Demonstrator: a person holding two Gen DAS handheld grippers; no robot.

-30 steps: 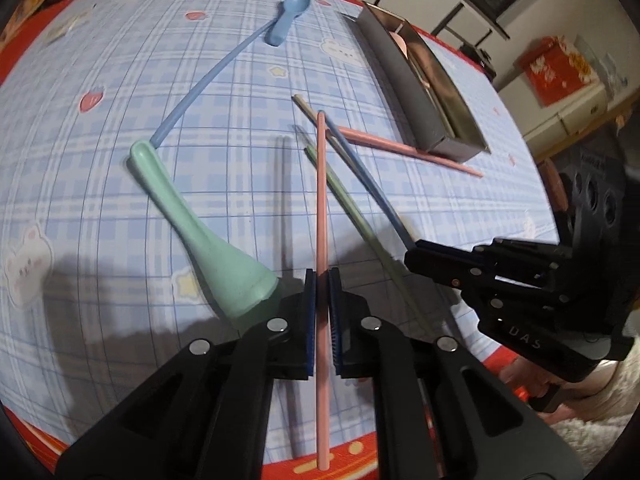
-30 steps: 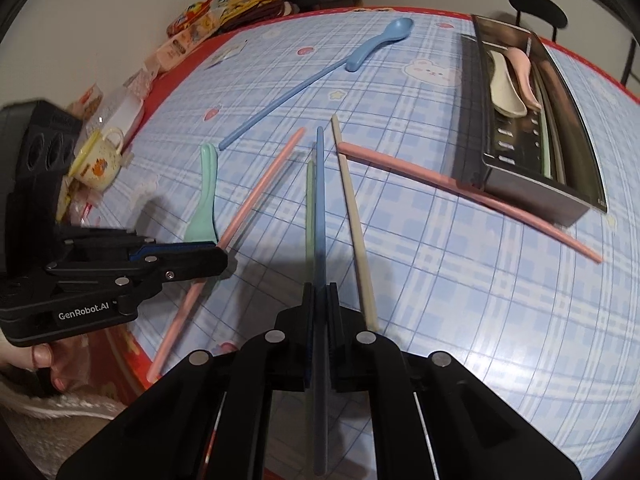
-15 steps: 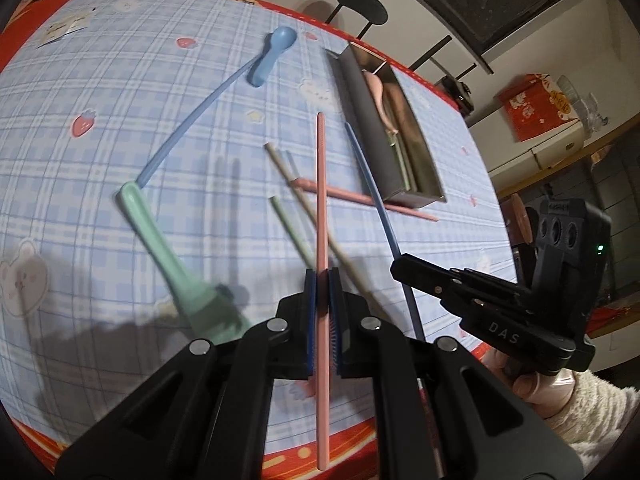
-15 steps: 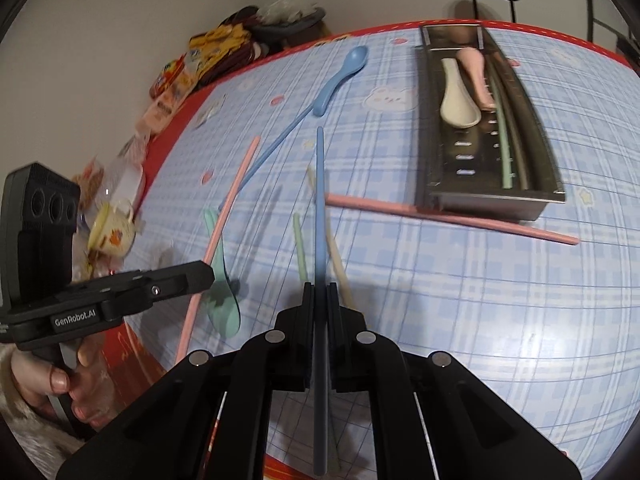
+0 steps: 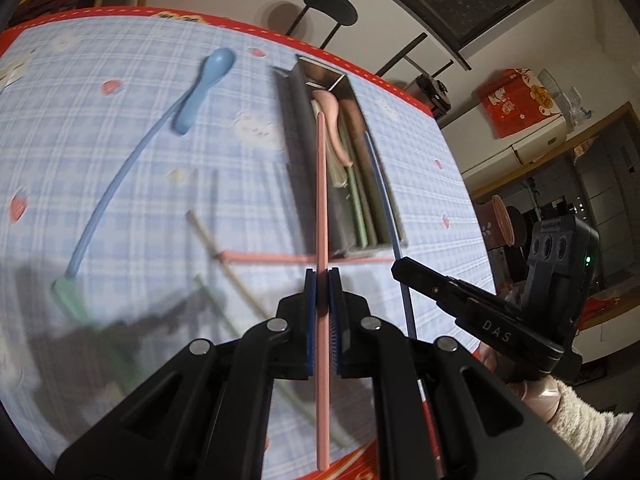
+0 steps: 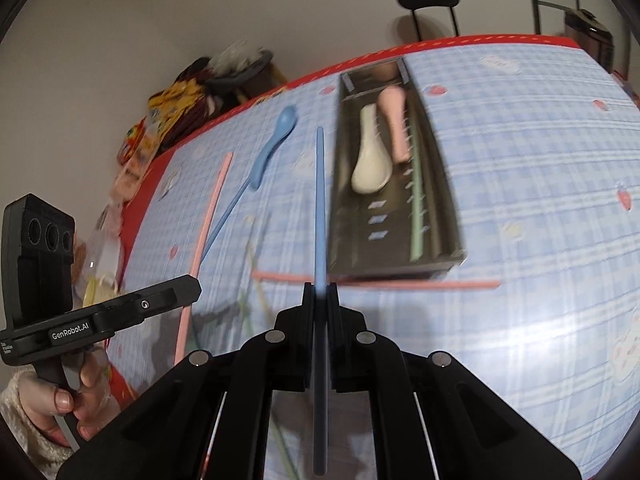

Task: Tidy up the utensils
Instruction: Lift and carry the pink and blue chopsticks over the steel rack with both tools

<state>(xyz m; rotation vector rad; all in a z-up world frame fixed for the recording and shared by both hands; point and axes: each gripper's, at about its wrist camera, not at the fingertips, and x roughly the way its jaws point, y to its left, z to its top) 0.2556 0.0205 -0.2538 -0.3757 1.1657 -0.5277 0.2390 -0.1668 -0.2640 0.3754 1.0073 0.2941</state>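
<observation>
Left wrist: tongs (image 5: 322,276) clamp pink chopstick (image 5: 321,184).

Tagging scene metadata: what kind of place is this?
Most likely a home dining area: a table under a blue checked tablecloth, a metal utensil tray with spoons and chopsticks, a round black stool, and snack packets piled at the table's edge.

Left gripper (image 5: 322,276): black, blue-padded, silver screws, marked "GenRobot.AI". Right gripper (image 6: 319,290): black, marked "DAS", green light. Sleeves (image 5: 580,420): cream, fleecy.
</observation>
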